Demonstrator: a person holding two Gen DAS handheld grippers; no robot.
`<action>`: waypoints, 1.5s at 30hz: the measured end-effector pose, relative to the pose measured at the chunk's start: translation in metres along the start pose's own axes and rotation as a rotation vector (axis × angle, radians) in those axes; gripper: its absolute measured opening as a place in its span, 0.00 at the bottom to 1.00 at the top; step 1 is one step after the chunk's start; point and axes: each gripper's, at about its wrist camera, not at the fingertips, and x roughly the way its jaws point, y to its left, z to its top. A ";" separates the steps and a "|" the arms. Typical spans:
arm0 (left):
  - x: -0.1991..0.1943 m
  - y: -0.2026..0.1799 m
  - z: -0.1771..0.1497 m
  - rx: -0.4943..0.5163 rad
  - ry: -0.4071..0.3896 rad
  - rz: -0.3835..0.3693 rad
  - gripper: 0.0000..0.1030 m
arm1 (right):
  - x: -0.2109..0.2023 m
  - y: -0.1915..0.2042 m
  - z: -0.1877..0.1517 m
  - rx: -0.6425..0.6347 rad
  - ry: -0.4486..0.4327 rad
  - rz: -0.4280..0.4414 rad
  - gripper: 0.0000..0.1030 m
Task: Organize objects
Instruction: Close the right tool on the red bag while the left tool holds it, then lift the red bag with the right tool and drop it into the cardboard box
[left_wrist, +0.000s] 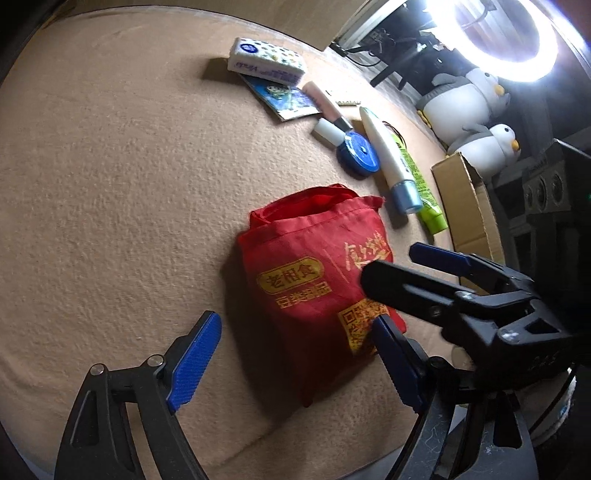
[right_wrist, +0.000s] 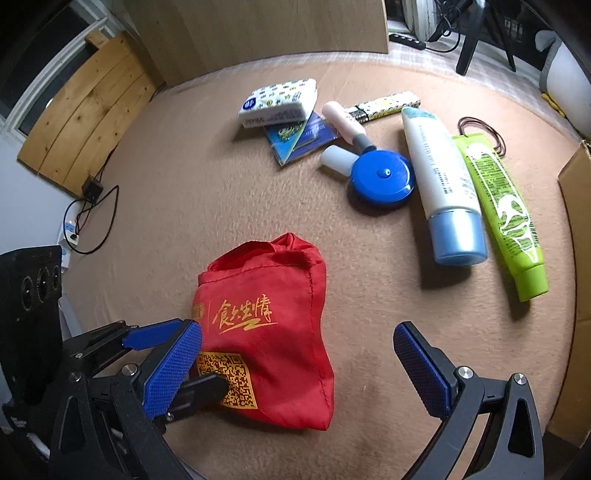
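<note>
Tan carpet (left_wrist: 110, 184) covers the work surface. Red fabric bag (right_wrist: 266, 332) lies flat just ahead of both grippers, its mouth pointing away, toward the toiletries beyond. Left gripper (left_wrist: 295, 354) is spread wide, straddling the bag's lower end, pads clear; right gripper (right_wrist: 295, 354) likewise gapes, empty, equally near. Bag shows gold Chinese print and a QR code; tissue pack (right_wrist: 279, 101) reads "Vinda".

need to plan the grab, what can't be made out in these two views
- Inside of the red bag: both views, its own folded fabric covers the mouth.
- Bag's lower printed corner: right wrist view, the left gripper lies over it.
- Cardboard box contents: cut off by the frame edge.
- Print on the white tube: too small to read.
</note>
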 end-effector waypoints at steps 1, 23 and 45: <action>0.001 -0.002 0.000 0.003 0.004 -0.007 0.78 | 0.001 0.001 0.000 -0.005 0.005 0.006 1.00; -0.010 -0.084 0.008 0.148 -0.042 -0.042 0.55 | -0.048 -0.031 -0.014 0.047 -0.088 0.062 0.66; 0.068 -0.315 0.022 0.432 -0.027 -0.173 0.54 | -0.172 -0.219 -0.056 0.285 -0.302 -0.124 0.65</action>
